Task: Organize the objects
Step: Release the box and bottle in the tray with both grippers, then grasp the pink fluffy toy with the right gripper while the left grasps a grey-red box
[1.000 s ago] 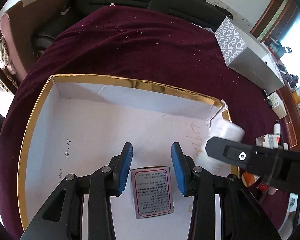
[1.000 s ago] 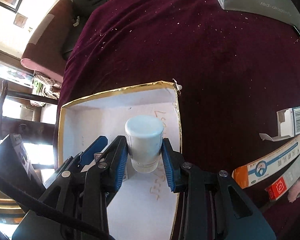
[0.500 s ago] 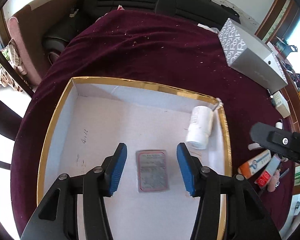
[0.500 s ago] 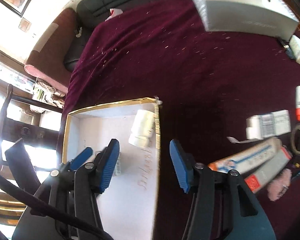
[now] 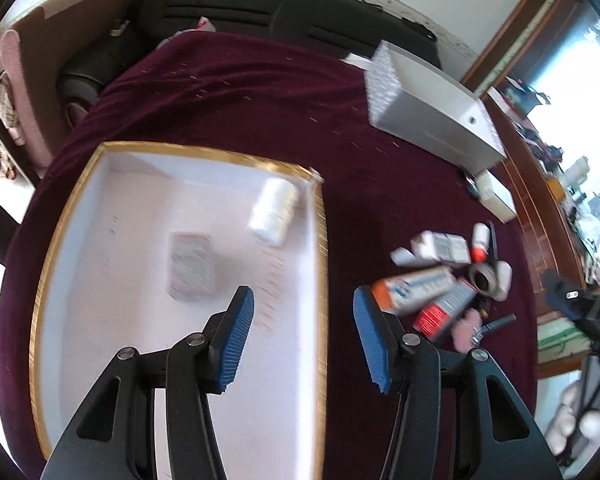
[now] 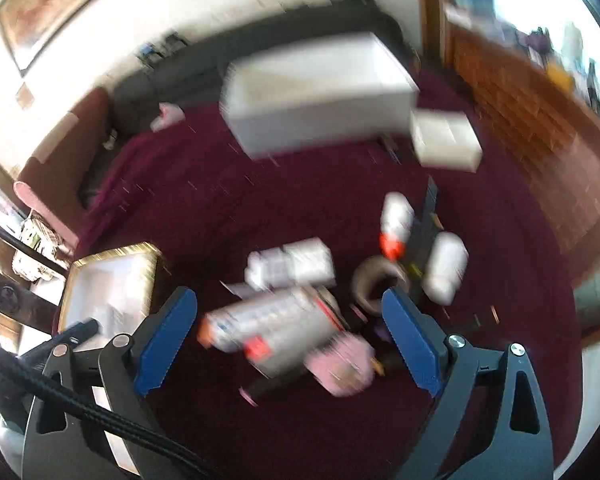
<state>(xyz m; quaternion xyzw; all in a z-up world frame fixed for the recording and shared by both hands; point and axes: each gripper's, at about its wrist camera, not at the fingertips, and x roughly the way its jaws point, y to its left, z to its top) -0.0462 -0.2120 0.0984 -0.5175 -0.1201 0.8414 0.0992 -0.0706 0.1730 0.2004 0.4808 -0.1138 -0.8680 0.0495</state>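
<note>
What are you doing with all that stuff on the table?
Tidying up. A white bottle and a small flat packet already lie in the gold-edged box. Both grippers hold nothing: the left gripper is over the box's edge, and the right gripper, jaws opening, points at the pile of cartons left on the cloth.

1. Home, a living room by the look of it: a black sofa (image 5: 260, 8) runs along a pale wall behind the tabletop (image 5: 240, 92)
2. Tabletop is draped in a dark maroon cloth, speckled with light crumbs or lint
3. Framed picture (image 6: 60, 4) hangs on the wall, blurred
4. Pink-edged armchair (image 5: 24, 80) at the left side
5. Wooden cabinet or sideboard (image 6: 532, 120) at the right, cluttered on top, bright window light behind it
6. Household packets and small bottles lie scattered on the cloth (image 5: 440, 280)
</note>
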